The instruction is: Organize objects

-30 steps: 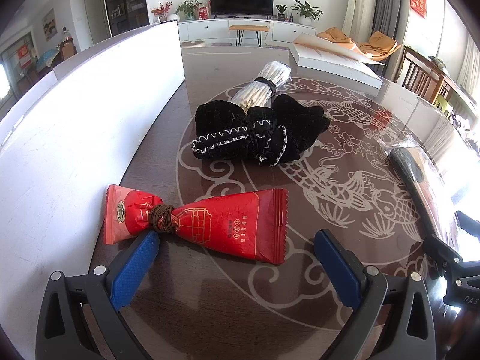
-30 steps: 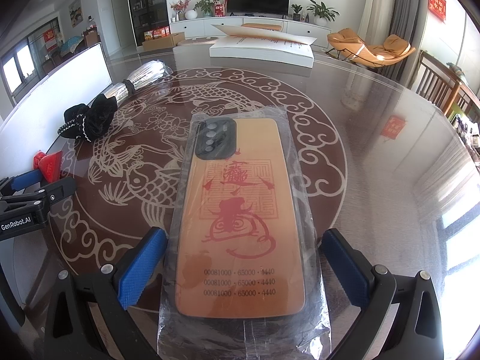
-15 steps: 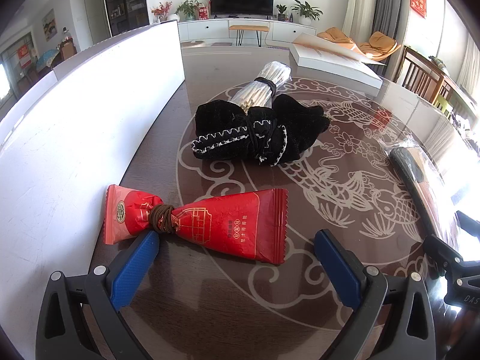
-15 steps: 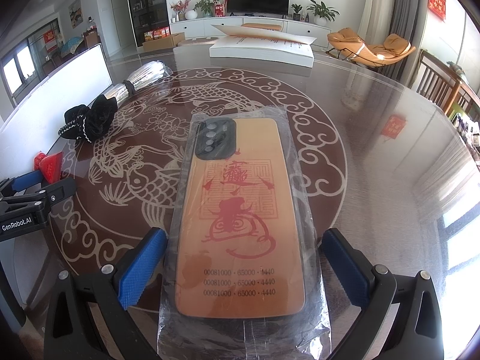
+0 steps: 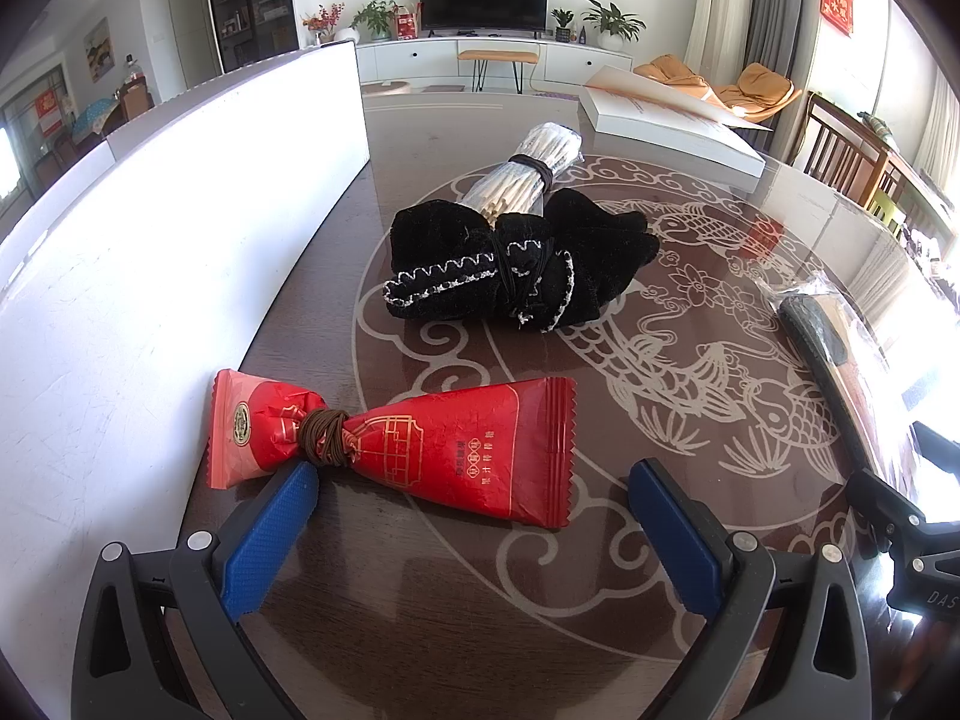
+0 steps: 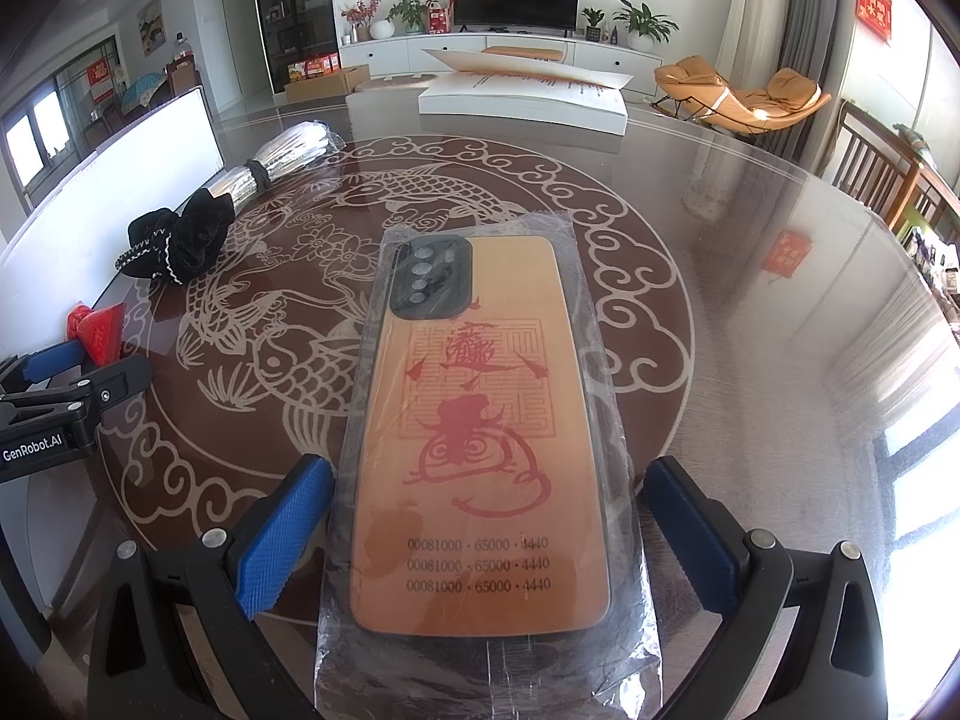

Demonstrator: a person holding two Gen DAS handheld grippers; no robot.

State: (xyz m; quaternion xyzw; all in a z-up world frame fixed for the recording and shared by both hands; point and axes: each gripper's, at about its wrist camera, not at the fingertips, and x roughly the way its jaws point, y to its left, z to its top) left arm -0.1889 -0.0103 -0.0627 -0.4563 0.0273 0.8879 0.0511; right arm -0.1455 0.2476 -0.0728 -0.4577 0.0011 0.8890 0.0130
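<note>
A red snack packet point(image 5: 420, 450) tied with a brown band lies on the table just ahead of my left gripper point(image 5: 474, 498), which is open and empty. Behind it lie a black cloth bundle point(image 5: 516, 264) and a banded bundle of white sticks point(image 5: 528, 171). An orange phone case in a clear plastic bag point(image 6: 480, 438) lies flat between the open fingers of my right gripper point(image 6: 486, 510), not gripped. The case's edge also shows in the left wrist view point(image 5: 822, 336).
A long white box point(image 5: 150, 252) stands along the table's left side. A flat white box point(image 6: 528, 99) with a raised lid sits at the far edge. The glass-topped table point(image 6: 750, 312) has a carp pattern. Chairs stand to the right.
</note>
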